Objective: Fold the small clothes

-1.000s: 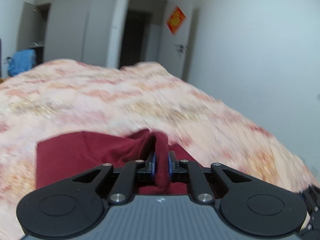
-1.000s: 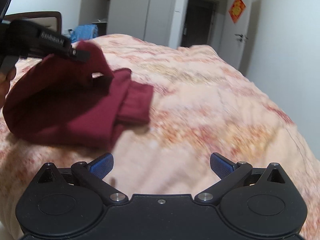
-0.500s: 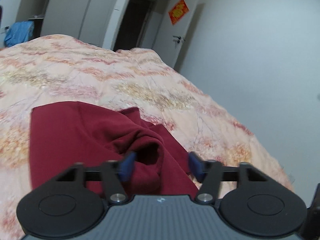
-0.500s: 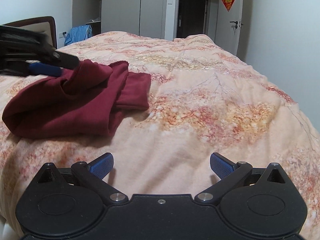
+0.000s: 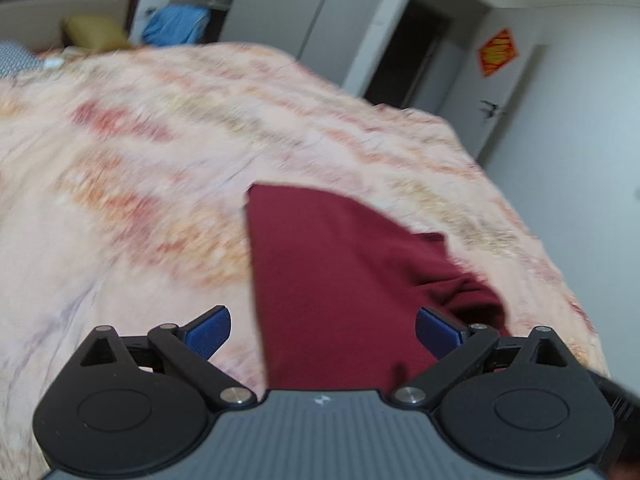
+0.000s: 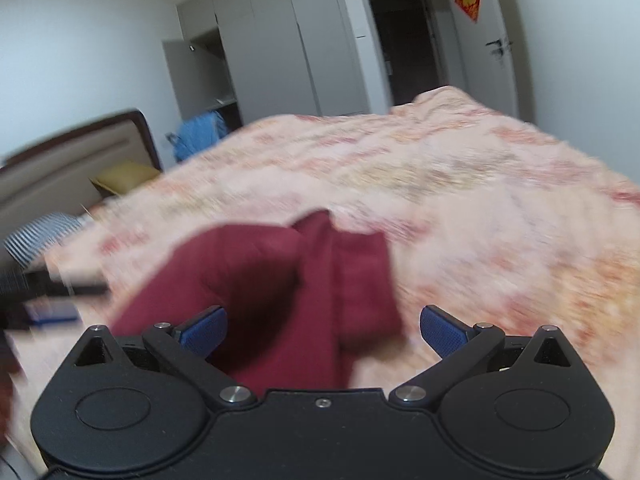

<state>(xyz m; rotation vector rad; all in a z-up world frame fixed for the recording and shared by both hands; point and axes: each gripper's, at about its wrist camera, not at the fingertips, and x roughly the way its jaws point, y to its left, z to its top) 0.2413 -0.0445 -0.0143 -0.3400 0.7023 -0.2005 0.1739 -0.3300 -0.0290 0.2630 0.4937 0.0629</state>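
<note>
A dark red garment [image 5: 344, 280] lies loosely folded on the pink patterned bedspread [image 5: 160, 160]. My left gripper [image 5: 323, 330] is open, hovering over the garment's near edge and holding nothing. In the right wrist view the garment [image 6: 280, 280] lies bunched, with a folded sleeve on its right side. My right gripper [image 6: 323, 330] is open just above it and holds nothing. The left gripper [image 6: 52, 300] shows blurred at the far left of the right wrist view.
The bedspread [image 6: 480, 200] runs to the far wall. A headboard [image 6: 72, 152], a yellow pillow [image 6: 124, 176] and a striped pillow [image 6: 40, 232] sit at the left. A blue cloth [image 6: 200, 132] hangs by grey wardrobes [image 6: 280, 40]. A dark doorway [image 6: 408, 40] is behind.
My left gripper let go of the red garment, opened fully and swung left. My right gripper moved left and forward over the garment. The garment now lies flatter.
</note>
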